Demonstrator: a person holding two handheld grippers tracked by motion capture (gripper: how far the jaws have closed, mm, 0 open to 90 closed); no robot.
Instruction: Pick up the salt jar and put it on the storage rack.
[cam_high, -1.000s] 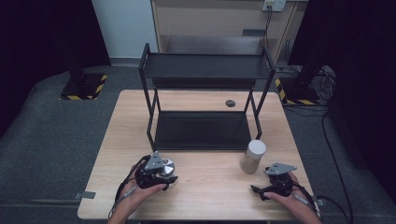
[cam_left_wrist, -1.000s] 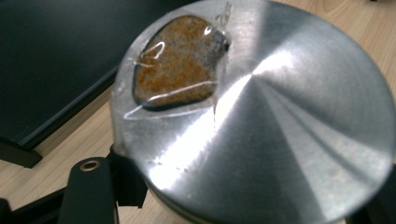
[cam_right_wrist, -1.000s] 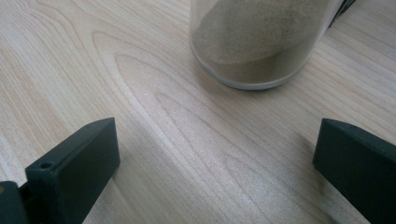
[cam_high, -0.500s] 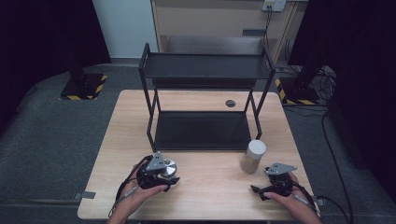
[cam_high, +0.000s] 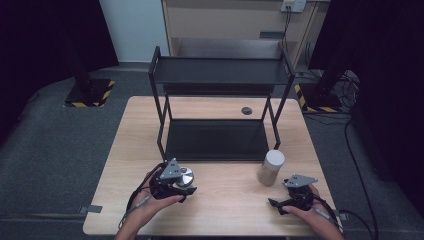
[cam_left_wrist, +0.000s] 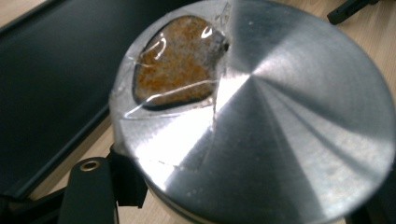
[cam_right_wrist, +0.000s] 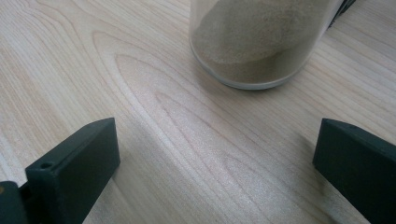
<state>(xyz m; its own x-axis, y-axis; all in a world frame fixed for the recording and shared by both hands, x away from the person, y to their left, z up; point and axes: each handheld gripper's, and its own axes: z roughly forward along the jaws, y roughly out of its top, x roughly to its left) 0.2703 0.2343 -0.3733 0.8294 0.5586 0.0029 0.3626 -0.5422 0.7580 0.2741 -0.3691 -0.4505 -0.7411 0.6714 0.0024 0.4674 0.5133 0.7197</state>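
looks like the job here is getting spice jars onto the black rack (cam_high: 220, 75), and we're right at the carry step for the first one. the left gripper (cam_high: 176, 184) is clamped around a jar with a shiny metal lid (cam_left_wrist: 261, 116) (there's a little clear window in the lid showing rusty-orange stuff inside), sitting near the front left of the table (cam_high: 225, 210), just short of the rack's bottom shelf. the right gripper (cam_right_wrist: 210, 154) has its jaws spread wide with nothing between them, parked just in front of the second jar (cam_high: 271, 167), the one with sandy powder. i'd guess next is lifting the left jar and easing it forward onto a shelf without clipping the frame.
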